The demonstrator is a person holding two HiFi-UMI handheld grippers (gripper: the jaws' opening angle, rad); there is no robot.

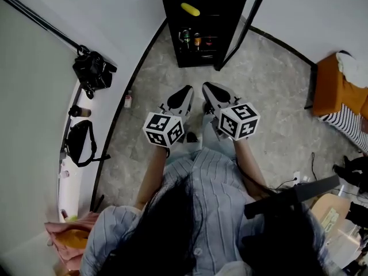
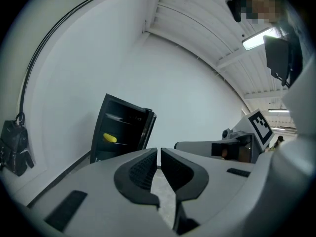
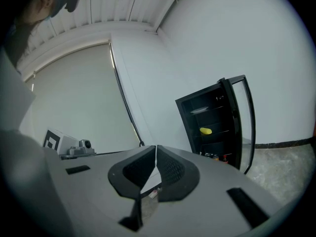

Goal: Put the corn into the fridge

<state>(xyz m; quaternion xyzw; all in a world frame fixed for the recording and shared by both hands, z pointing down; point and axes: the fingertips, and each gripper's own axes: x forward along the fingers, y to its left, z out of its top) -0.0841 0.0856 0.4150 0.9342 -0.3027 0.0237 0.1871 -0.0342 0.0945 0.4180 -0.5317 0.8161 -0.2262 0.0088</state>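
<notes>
Corn (image 1: 190, 9) is seen lying inside the black fridge (image 1: 170, 39) at the far end, whose door (image 3: 239, 132) is swung open at the right. The left tool (image 2: 159, 153) and the right tool (image 3: 156, 149) are held side by side nearer, well apart from the fridge, jaws closed together with nothing gripped.

I see the fridge (image 1: 168, 16) cut off by the top edge, and the containers (image 1: 191, 39) on its lower shelf are too small to identify.
</notes>
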